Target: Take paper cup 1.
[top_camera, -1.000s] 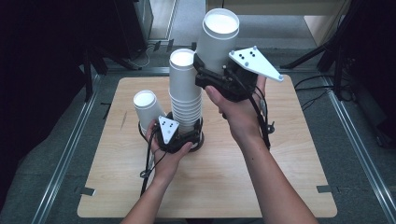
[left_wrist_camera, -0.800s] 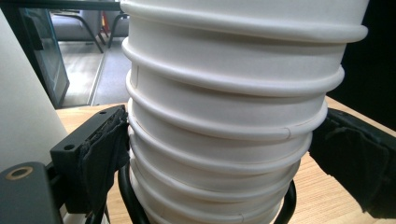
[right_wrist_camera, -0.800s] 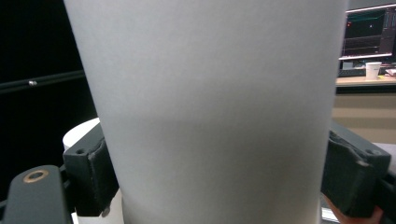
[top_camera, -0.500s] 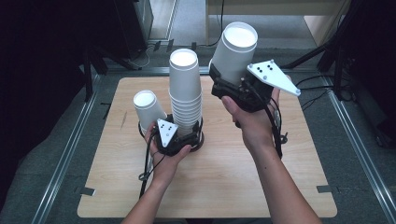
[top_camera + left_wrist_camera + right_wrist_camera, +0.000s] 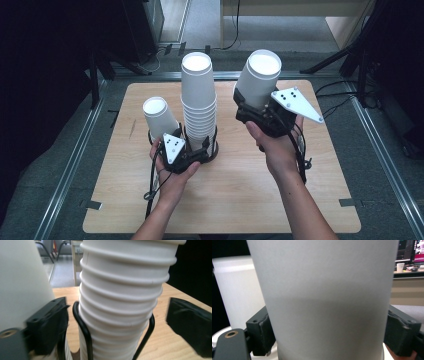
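A tall stack of upturned white paper cups [image 5: 199, 97] stands in a black wire holder [image 5: 214, 149] at the table's middle. My left gripper [image 5: 196, 151] sits at the stack's base. Its jaws have just been opening and stand either side of the stack [image 5: 120, 297], the right one clearly apart from it. My right gripper [image 5: 253, 104] is shut on a single upturned white cup [image 5: 260, 77], held in the air to the right of the stack. That cup [image 5: 329, 295] is pressed between both pads. Another single upturned cup [image 5: 159, 116] stands left of the stack.
The wooden table [image 5: 240, 195] has bare room in front of and to the right of my hands. Metal rails [image 5: 75, 155] run along its sides on the floor. Dark stands and cables [image 5: 345, 90] lie beyond the right edge.
My right hand has carried the single cup down and to the right, away from the top of the stack. The left hand has kept its place at the stack's base.
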The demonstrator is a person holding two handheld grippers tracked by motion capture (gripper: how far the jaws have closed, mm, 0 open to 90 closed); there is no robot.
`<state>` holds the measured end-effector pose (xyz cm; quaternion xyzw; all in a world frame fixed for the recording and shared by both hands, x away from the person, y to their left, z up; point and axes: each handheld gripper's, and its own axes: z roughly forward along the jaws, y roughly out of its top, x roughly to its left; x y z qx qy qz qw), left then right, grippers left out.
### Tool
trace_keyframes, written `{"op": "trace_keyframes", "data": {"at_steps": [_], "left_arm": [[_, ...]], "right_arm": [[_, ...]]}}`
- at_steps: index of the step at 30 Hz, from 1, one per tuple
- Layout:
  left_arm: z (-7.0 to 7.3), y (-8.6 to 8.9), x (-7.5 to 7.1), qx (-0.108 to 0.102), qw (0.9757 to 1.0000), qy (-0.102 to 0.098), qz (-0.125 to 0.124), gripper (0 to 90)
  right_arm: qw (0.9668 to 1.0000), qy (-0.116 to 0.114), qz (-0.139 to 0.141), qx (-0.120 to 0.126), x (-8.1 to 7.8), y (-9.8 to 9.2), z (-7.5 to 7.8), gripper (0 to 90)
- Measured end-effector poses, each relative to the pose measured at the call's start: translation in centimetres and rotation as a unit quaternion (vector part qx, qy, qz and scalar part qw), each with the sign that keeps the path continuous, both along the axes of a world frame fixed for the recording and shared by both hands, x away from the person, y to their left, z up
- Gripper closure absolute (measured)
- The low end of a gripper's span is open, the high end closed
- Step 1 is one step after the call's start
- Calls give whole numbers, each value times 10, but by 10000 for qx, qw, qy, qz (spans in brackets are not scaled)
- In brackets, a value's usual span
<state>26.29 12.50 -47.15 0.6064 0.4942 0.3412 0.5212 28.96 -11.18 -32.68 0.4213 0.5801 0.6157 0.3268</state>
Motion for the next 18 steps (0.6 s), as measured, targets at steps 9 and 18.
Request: {"op": "trace_keyframes", "data": {"at_steps": [9, 18], "left_arm": [[-6, 14, -14, -136, 9996, 158, -210, 6], [-11, 29, -27, -207, 9987, 281, -359, 0]], "right_arm": [[9995, 24, -83, -304, -10, -3, -31, 133], [9985, 58, -170, -508, -17, -9, -57, 133]]}}
